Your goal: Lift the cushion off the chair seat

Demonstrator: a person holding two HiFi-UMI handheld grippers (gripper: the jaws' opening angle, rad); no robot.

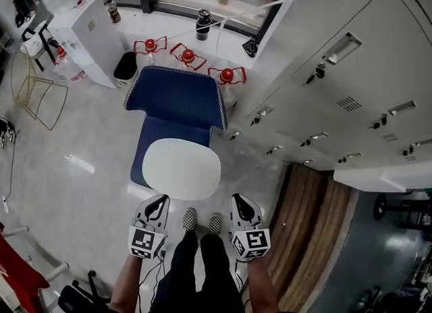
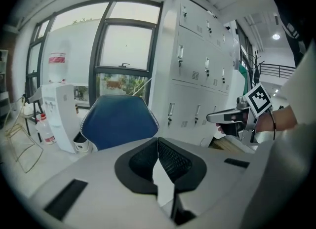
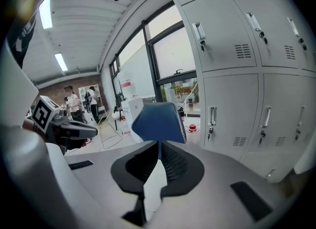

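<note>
A white oval cushion (image 1: pixel 181 168) lies on the seat of a blue chair (image 1: pixel 177 97), whose backrest also shows in the left gripper view (image 2: pixel 118 119) and the right gripper view (image 3: pixel 158 120). My left gripper (image 1: pixel 158 204) hangs just in front of the cushion's near left edge, its jaws shut with nothing between them (image 2: pixel 158 140). My right gripper (image 1: pixel 240 204) is level with it at the near right of the cushion, also shut and empty (image 3: pixel 159 144). Neither touches the cushion. Each gripper shows in the other's view: right (image 2: pixel 228 117), left (image 3: pixel 74 130).
A wall of grey lockers (image 1: pixel 337 96) runs along the right of the chair. Behind it stand a white water dispenser (image 1: pixel 88 35), a black bin (image 1: pixel 125 66) and several red-topped bottles (image 1: pixel 187 55). A wire stool (image 1: pixel 37 92) stands at the left. My checkered shoes (image 1: pixel 191 219) are by the chair's front.
</note>
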